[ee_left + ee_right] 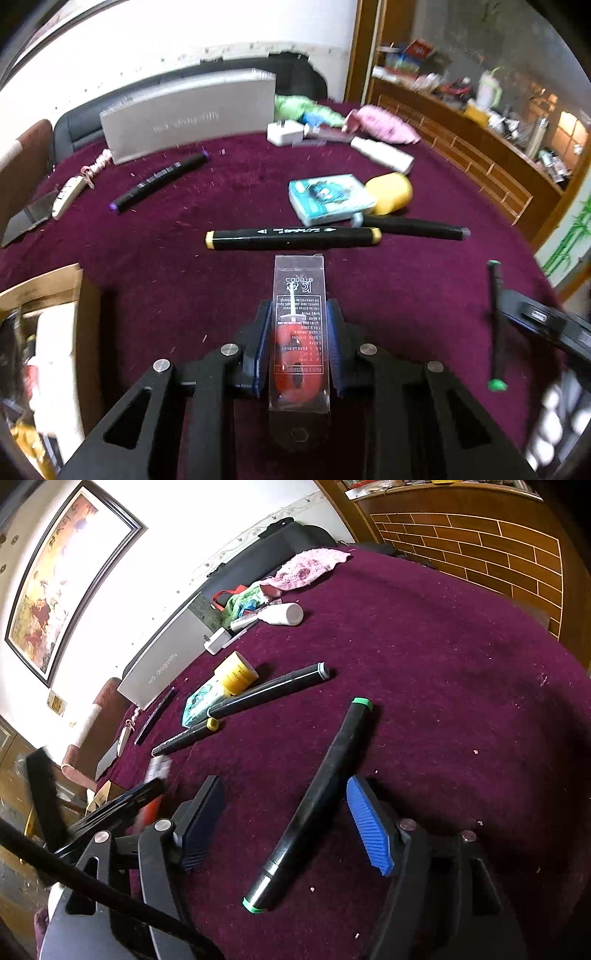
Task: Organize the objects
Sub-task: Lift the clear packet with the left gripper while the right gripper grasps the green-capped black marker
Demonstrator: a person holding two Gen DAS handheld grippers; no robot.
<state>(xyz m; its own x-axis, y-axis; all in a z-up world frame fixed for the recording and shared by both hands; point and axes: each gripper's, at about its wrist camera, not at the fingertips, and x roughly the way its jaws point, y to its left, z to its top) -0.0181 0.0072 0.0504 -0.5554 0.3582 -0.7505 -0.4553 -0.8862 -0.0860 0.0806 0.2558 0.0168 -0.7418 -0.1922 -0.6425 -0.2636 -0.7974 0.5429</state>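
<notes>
My left gripper [299, 314] is shut on a clear plastic box [299, 295] with a red item inside, held above the maroon tablecloth [184, 288]. A yellow-capped black marker [293, 236] lies just beyond it. My right gripper [284, 794] is open, its fingers on either side of a green-capped black marker [314, 801] that lies on the cloth [461, 701]; the same marker shows at the right of the left wrist view [495, 325]. A grey-capped marker [269, 696], a purple-capped marker [160, 182], a teal packet [330, 199] and a yellow container [391, 192] lie farther off.
A cardboard box [48, 332] with items stands at the table's left edge. A grey laptop box [188, 114] stands at the back. A white charger [284, 133], a white bottle [382, 153] and pink cloth [380, 123] lie at the far side. Brick-patterned counter [498, 542] at right.
</notes>
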